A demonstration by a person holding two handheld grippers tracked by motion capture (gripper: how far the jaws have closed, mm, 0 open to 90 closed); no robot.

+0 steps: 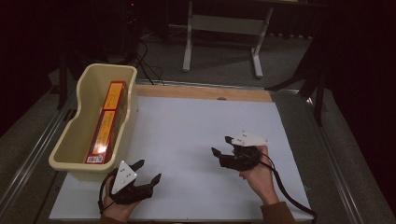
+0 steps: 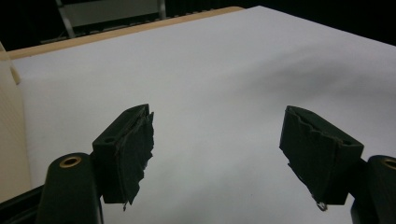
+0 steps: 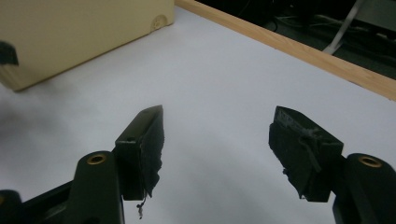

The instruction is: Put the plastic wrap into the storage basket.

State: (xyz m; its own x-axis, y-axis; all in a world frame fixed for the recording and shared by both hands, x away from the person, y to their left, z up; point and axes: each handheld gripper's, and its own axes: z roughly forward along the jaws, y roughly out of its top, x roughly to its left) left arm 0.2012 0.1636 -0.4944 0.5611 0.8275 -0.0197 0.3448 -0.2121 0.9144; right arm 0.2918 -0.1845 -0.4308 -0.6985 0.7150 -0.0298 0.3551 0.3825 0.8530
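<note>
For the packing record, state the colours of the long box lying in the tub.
Red and yellow long box, in the cream plastic tub; clearest in the high view.

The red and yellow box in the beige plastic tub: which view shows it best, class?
The high view: the red and yellow box lies in the beige plastic tub, seen from above. The gripper views catch the tub's outer wall.

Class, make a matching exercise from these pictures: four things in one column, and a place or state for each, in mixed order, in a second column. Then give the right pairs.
Things:
1. box
2. tub
3. left gripper
4. right gripper

Places or states:
A. cream, at the left edge of the white sheet
B. open, at the sheet's right part
C. red and yellow, lying inside the tub
D. open, just right of the tub's near corner

Pairs: 1-C, 2-A, 3-D, 4-B
</note>
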